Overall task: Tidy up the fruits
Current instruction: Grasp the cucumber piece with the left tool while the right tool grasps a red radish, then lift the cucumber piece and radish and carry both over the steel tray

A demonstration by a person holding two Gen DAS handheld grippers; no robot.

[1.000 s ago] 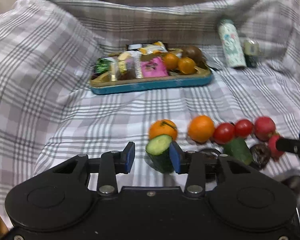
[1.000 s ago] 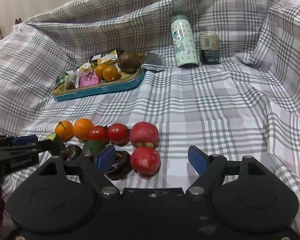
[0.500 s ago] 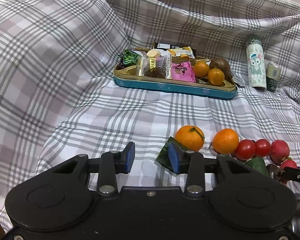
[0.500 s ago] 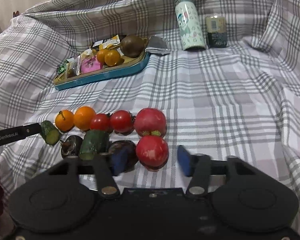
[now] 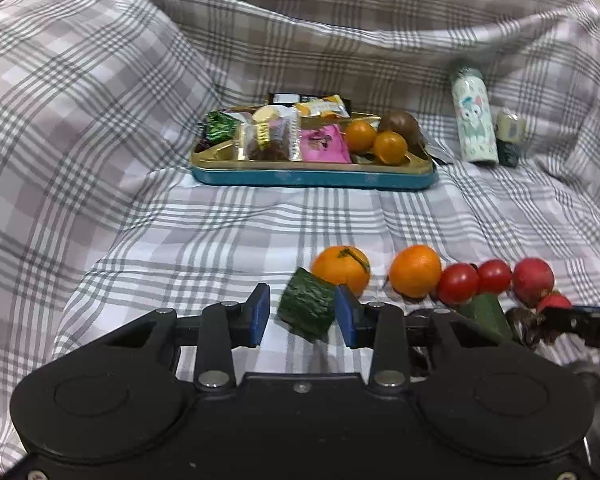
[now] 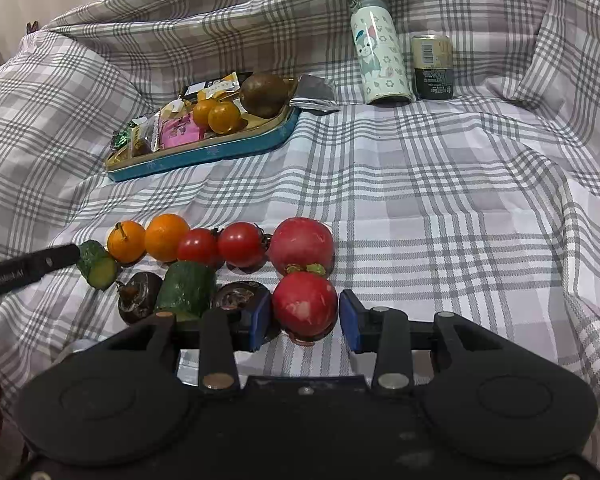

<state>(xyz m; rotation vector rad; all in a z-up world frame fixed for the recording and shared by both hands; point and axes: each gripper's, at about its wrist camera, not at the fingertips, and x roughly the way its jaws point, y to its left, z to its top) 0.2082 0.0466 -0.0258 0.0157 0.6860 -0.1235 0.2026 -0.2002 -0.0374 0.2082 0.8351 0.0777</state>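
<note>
Left wrist view: left gripper (image 5: 302,314) fingers, closing, bracket a cucumber chunk (image 5: 307,307), a gap on one side. Right gripper (image 6: 305,322) fingers clamp a red fruit (image 6: 305,304) on checked cloth (image 6: 440,208).

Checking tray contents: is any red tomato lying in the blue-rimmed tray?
No: the blue-rimmed tray holds wrapped snacks, small orange fruits and one brown fruit.

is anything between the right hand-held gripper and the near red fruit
Nothing visible. The near red fruit already sits between the blue pads of the right hand-held gripper, whose jaws have just been closing on it. A dark round fruit crowds the left pad, and the second red fruit touches it from behind.
</note>
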